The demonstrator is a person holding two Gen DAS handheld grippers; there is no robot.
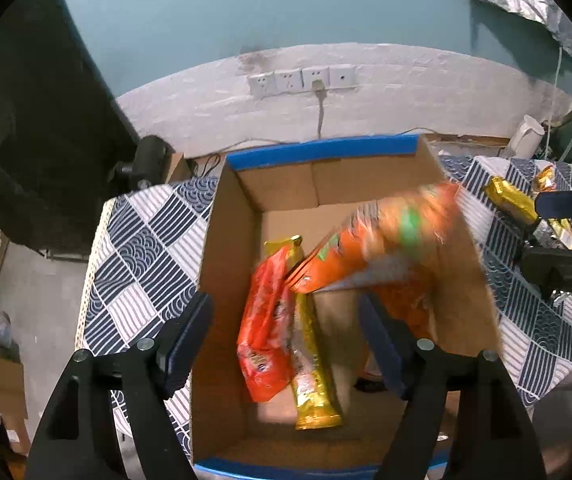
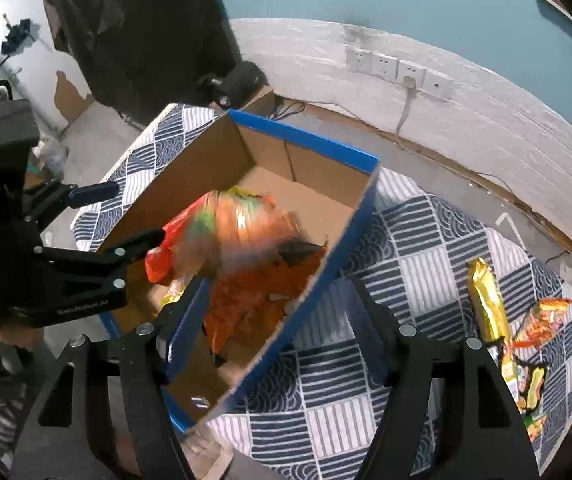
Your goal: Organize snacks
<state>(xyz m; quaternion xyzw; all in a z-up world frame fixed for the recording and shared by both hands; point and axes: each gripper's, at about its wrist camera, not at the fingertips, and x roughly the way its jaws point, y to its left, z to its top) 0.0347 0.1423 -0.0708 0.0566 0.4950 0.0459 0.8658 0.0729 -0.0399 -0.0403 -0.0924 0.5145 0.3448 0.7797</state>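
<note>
Faint white lettering runs along the left gripper (image 2: 120, 218) body, too blurred to read; snack wrappers' print is illegible.

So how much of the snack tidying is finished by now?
Partly done. The cardboard box already holds a red packet and a gold bar. An orange bag, blurred, is just dropping in; the left gripper and right gripper are both open, holding nothing. Left to do: a gold packet and other snacks lie on the checked cloth.

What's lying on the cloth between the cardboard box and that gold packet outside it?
Nothing: bare checked cloth separates box and gold packet, clearest in the right wrist view.
</note>
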